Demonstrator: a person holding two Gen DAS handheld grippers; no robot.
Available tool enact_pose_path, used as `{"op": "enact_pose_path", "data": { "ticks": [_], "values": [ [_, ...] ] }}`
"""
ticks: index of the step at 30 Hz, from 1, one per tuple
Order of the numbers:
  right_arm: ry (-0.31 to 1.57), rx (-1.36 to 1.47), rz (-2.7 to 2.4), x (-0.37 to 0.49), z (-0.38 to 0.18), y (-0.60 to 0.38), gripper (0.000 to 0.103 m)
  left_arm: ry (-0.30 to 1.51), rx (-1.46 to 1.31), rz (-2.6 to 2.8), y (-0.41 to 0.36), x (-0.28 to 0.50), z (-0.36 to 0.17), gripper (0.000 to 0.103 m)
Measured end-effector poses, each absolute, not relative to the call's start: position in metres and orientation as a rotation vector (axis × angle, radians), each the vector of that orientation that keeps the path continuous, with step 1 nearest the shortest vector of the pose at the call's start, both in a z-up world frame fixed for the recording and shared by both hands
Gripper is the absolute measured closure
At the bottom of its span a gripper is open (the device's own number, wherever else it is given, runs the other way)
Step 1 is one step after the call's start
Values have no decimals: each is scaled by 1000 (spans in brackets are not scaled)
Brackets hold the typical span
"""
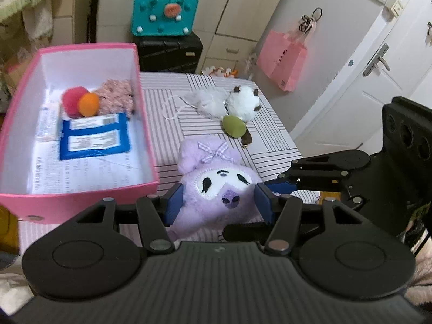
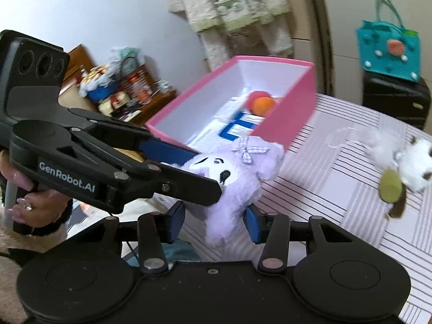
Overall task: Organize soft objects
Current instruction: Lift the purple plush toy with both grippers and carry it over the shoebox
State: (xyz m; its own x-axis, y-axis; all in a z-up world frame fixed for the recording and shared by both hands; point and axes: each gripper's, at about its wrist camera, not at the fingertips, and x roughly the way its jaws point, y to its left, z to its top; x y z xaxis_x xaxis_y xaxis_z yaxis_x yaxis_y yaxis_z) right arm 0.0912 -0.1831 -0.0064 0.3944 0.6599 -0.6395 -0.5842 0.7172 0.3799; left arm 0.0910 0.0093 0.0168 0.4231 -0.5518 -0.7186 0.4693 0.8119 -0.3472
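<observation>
- Pink box, at left, holds 2 pom-poms and packets.
- Left gripper clamps the purple plush by the head, lifted beside the box.
- Right gripper straddles its body; whether the pads press, I cannot tell.
- Risk: opposing pulls could slip the soft fur free.
- The plush's lower body is hidden.

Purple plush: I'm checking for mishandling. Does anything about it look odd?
Yes. The purple plush is gripped by the left gripper at its head and also sits between the right gripper's pads, hanging tilted beside the pink box.
</observation>
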Motion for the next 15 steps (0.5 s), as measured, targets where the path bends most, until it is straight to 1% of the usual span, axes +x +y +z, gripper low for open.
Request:
{"op": "enact_pose_path", "data": {
  "ticks": [6, 8, 10, 15],
  "values": [
    [824, 31, 845, 88, 10, -155, 53, 849, -66, -598, 36, 72, 34, 47],
    [812, 12, 858, 90, 15, -148, 54, 827, -63, -585, 44, 71, 38, 47],
    [797, -8, 863, 94, 18, -140, 57, 806, -57, -577, 50, 72, 41, 47],
    [748, -53, 864, 111, 27, -124, 58, 732, -37, -550, 65, 80, 48, 47]
  ]
}}
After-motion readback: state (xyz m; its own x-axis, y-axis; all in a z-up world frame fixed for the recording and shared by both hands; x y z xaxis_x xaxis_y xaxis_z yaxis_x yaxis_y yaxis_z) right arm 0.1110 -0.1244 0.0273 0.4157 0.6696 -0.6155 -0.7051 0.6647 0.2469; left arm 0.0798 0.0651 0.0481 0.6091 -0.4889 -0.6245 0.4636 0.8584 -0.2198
